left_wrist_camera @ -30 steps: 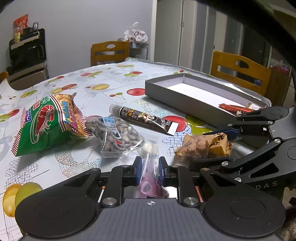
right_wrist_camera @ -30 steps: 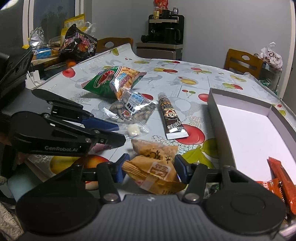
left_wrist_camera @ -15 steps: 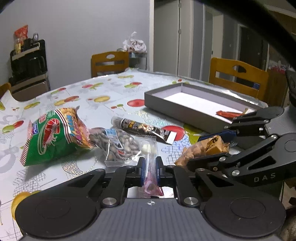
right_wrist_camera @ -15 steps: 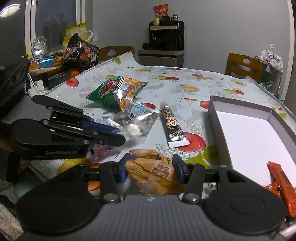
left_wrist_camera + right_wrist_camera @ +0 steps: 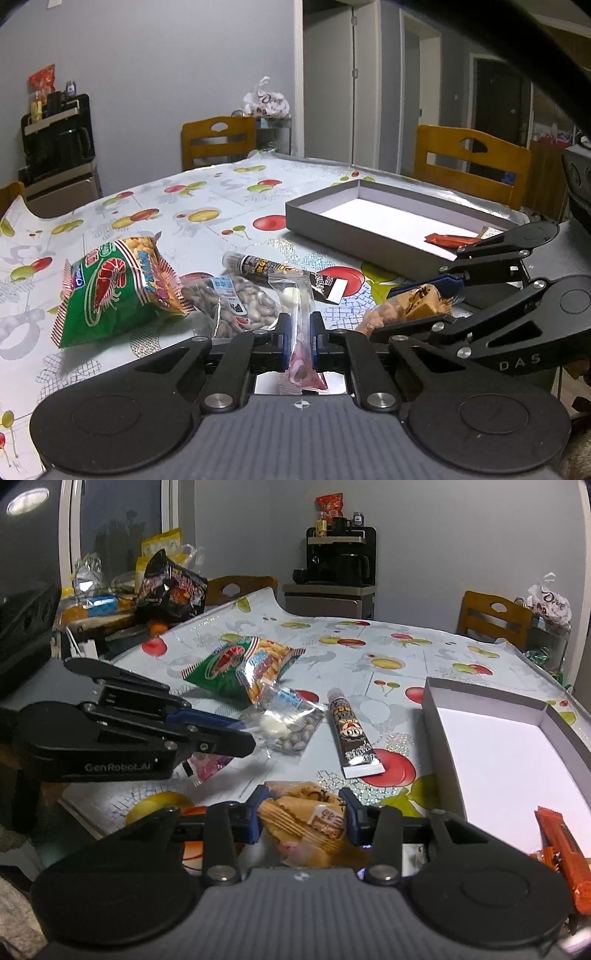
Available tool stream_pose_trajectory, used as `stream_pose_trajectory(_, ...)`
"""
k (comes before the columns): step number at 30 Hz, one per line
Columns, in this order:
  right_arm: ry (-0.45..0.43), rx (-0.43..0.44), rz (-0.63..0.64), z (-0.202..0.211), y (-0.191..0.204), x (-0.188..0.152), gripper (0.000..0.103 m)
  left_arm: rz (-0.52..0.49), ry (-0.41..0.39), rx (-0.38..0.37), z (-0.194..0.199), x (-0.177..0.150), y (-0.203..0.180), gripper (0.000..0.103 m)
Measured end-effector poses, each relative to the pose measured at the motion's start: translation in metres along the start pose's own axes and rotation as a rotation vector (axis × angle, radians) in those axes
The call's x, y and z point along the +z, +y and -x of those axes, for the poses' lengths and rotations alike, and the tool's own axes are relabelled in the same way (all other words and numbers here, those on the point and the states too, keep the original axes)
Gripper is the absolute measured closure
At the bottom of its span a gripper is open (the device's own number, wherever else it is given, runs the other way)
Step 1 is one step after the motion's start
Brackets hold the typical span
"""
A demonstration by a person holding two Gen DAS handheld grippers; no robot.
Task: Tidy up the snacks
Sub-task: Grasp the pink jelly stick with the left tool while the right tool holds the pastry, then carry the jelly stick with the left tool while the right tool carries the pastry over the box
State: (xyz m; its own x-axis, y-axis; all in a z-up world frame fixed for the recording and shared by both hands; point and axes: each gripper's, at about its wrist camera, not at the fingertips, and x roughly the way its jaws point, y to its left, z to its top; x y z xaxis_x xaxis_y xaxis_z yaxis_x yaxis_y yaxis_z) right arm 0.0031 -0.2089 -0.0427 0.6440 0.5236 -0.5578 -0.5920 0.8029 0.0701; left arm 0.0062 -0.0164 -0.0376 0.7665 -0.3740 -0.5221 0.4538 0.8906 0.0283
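Observation:
My left gripper (image 5: pixel 298 334) is shut on a clear-and-pink candy packet (image 5: pixel 300 325) and holds it above the table; it shows from the side in the right wrist view (image 5: pixel 236 734). My right gripper (image 5: pixel 303 821) is shut on a tan pastry packet (image 5: pixel 306 821), also lifted; it shows in the left wrist view (image 5: pixel 417 299). A grey open box (image 5: pixel 517 746) lies to the right, with an orange wrapper (image 5: pixel 561 845) in its near corner. A green shrimp-chip bag (image 5: pixel 118 291), a nut packet (image 5: pixel 240 306) and a dark tube (image 5: pixel 351 734) lie on the table.
The table has a fruit-print cloth (image 5: pixel 207 206). Wooden chairs (image 5: pixel 469 162) stand behind it. A cluttered side table with a black snack bag (image 5: pixel 170 587) is at the far left. A black appliance (image 5: pixel 340 557) stands by the wall.
My left gripper closed on the candy packet and lifted it. My right gripper, still holding the pastry packet, rose with it. Both views now sit higher above the table.

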Motion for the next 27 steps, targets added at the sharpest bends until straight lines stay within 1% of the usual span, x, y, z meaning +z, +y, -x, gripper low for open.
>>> stream_pose_trajectory(11, -0.093, -0.027, -0.019, 0.019, -0.011, 0.017, 0.062, -0.009, -0.026, 0.005, 0.006, 0.011, -0.001, 0.091)
stream_pose_trajectory(20, -0.17, -0.059, -0.046, 0.042, -0.024, 0.031, 0.062, -0.019, -0.05, -0.001, 0.007, 0.024, -0.006, 0.091)
stream_pose_trajectory(27, -0.238, -0.109, -0.079, 0.067, -0.042, 0.035, 0.062, -0.037, -0.058, -0.009, 0.002, 0.031, -0.014, 0.091)
